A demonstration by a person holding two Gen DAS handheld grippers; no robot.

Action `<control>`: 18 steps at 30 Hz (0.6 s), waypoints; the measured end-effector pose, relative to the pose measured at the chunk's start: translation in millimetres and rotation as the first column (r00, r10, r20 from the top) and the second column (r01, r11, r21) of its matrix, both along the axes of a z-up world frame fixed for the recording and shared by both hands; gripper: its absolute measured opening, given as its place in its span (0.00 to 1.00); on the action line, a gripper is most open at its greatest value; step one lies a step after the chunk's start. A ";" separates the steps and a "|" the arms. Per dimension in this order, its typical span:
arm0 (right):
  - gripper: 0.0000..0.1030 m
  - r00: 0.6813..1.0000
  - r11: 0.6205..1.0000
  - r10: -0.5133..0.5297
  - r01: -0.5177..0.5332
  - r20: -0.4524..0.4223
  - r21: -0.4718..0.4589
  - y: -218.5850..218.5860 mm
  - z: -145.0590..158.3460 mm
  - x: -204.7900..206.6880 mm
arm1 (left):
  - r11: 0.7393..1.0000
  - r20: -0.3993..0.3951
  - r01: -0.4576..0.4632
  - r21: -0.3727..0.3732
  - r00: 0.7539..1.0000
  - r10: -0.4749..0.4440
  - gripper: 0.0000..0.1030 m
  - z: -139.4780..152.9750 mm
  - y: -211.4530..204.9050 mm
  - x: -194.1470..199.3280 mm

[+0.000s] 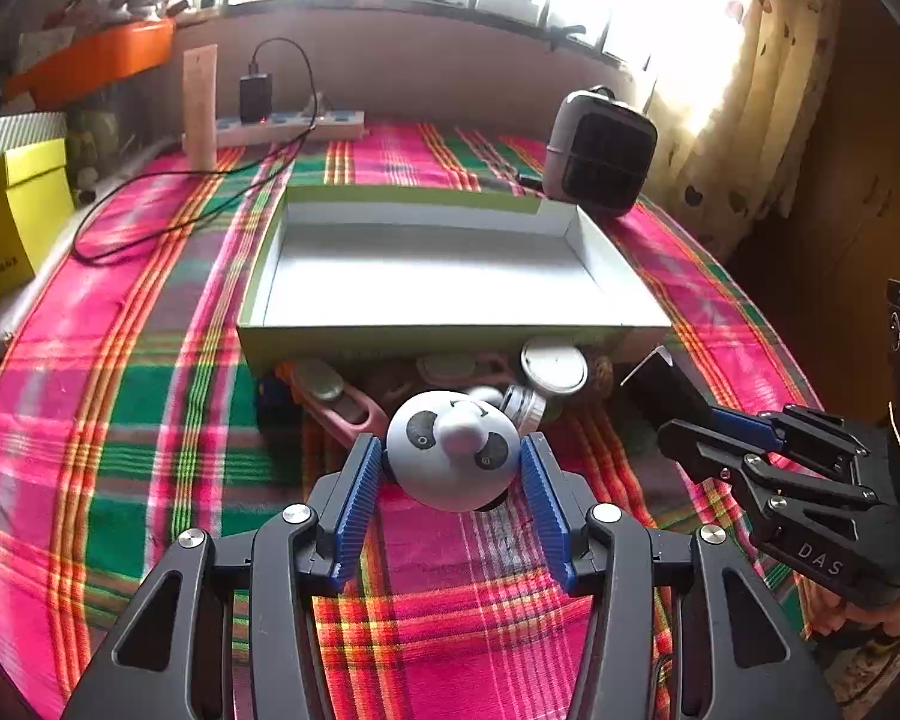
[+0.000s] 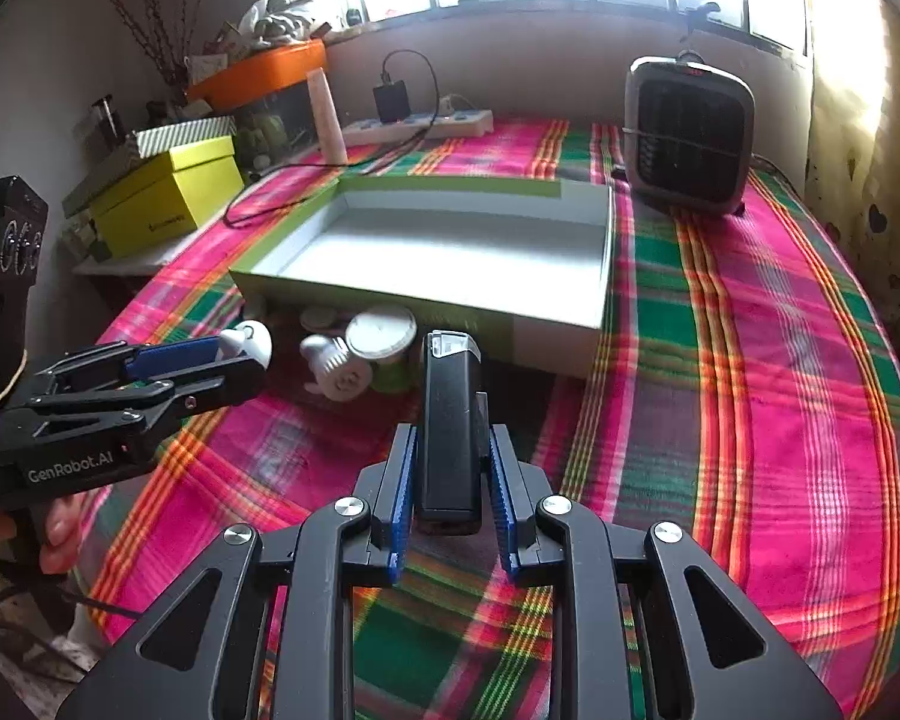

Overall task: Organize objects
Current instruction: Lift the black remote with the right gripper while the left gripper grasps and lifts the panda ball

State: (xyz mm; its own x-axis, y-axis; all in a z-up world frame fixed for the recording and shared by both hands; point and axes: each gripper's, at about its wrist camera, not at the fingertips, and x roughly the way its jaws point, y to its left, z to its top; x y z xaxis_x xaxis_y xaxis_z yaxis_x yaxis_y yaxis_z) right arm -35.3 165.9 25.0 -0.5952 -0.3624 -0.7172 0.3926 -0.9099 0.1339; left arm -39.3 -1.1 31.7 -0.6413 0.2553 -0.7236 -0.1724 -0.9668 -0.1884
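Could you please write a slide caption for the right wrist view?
Right gripper clamps a black rectangular device before the empty box.

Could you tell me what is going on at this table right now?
A person is tidying small items with two hand-held grippers. The left hand-held gripper is closed on a round panda toy; the right hand-held gripper is shut on a black bar-shaped device. The open box behind them has nothing in it yet, and a few more items lie against its front wall.
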 end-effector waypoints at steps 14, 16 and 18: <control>0.23 1.000 1.000 -0.017 0.017 -0.026 -0.019 -10.0 20.3 -25.6 | 1.000 -0.048 -0.018 -0.009 0.999 0.017 0.45 24.5 -9.5 -32.3; 0.23 0.999 1.000 -0.019 0.018 -0.026 -0.022 -11.5 21.9 -30.1 | 1.000 -0.054 -0.016 -0.006 0.998 0.016 0.45 26.7 -11.4 -39.0; 0.23 0.999 0.999 -0.026 0.025 -0.024 -0.022 -12.9 22.8 -36.1 | 1.000 -0.055 -0.020 -0.010 0.998 0.020 0.45 27.5 -12.6 -45.2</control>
State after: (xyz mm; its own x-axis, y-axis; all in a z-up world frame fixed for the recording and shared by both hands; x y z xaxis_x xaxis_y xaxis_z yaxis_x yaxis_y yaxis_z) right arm -71.3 153.0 47.8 -0.6215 -0.3622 -0.6947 0.3728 -0.9166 0.1443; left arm -84.6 -13.7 59.2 -0.6852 0.2346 -0.6896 -0.1628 -0.9721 -0.1690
